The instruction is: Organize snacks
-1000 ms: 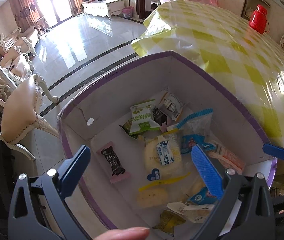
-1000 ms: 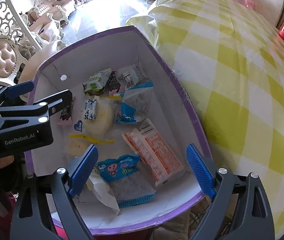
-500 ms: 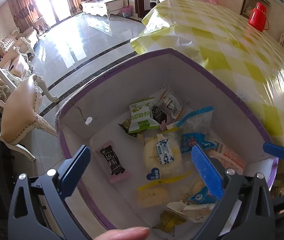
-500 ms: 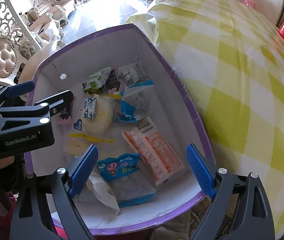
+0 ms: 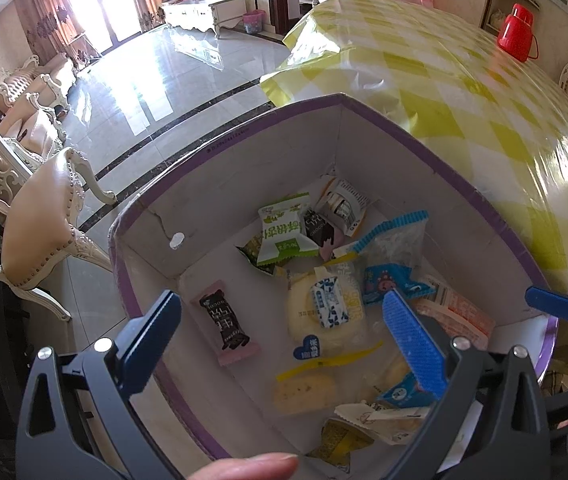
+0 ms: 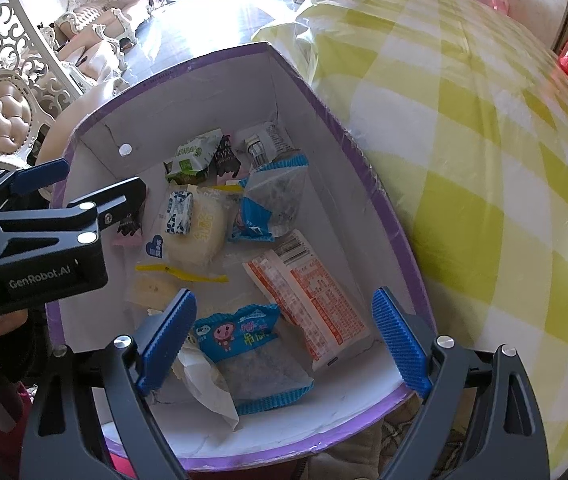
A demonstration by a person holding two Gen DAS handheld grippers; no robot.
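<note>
two handheld grippers poised over an open white box with a purple rim (image 5: 435, 160), beside a table under a yellow-and-white checked cloth (image 6: 483, 160). left gripper (image 5: 280, 332) spread wide with nothing between its blue pads, one finger outside the box's left wall, the other above the snacks inside. between those fingers: a pink-and-black chocolate bar (image 5: 226, 326) lying flat on the box floor and a round pale bun in clear wrap (image 5: 323, 312); ahead of the fingertips, a green-and-white packet (image 5: 284, 236) near the far wall. right gripper (image 6: 284, 338) likewise wide open and holding nothing, hanging over the near end of the box. between its fingers: a blue cartoon-printed packet (image 6: 244, 340); just ahead of the right finger, an orange-and-white packet (image 6: 307, 300) along the box's right wall. a person's fingertip (image 5: 244, 469) at the bottom edge of the left view. red thermos (image 5: 517, 32) far off on the table; cream padded chair (image 5: 36, 224) to the left of the box.
</note>
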